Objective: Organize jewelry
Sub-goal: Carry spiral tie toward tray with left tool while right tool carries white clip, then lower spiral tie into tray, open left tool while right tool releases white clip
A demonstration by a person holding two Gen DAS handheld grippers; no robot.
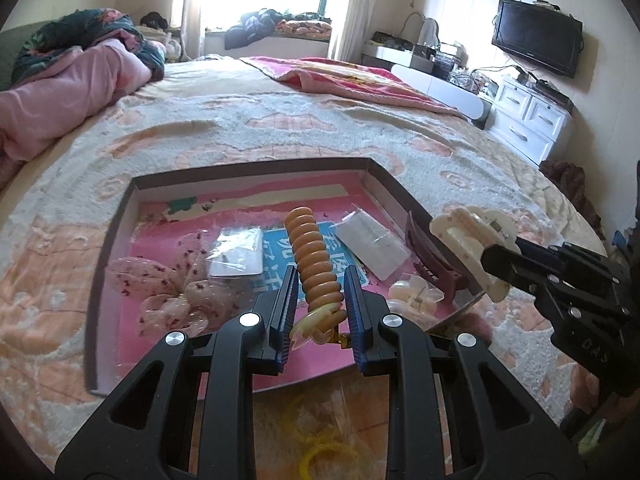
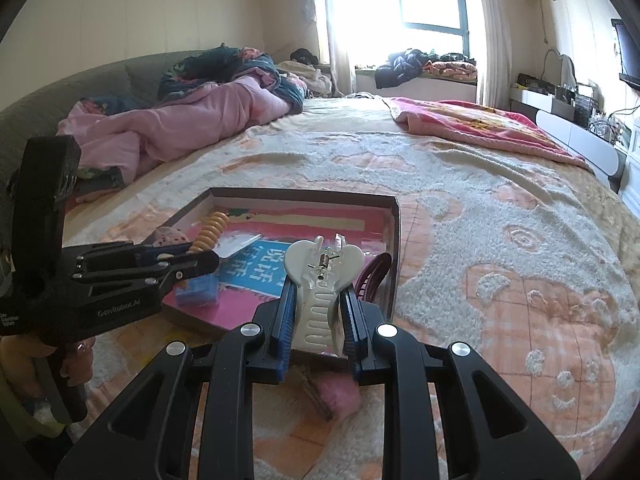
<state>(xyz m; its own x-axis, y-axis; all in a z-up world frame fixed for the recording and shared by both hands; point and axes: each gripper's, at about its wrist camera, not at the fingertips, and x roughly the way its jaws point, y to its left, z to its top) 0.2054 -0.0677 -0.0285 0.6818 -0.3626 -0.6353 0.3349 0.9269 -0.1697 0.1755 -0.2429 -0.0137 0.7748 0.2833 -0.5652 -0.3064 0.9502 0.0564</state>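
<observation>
Over box (image 1: 120, 240) on bed, left view: left gripper (image 1: 322, 308) clamping orange spiral hair tie (image 1: 314, 260); lowering gently onto bare pink floor, clearing packets.
Right view: right gripper (image 2: 318, 316) clamping white claw clip (image 2: 320, 276) above near box corner; placing beside maroon clip (image 2: 376, 274), avoiding rim.

- Left gripper (image 1: 320, 304): jaws closed narrowly on a held item, pointing forward and downward.
- Right gripper (image 2: 320, 316): jaws clamped on a held item, angled likewise.

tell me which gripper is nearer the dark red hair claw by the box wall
Right. The right gripper, shut on a white hair claw, hangs right beside the dark red hair claw; the left gripper, holding an orange spiral clip, sits mid-box.
</observation>
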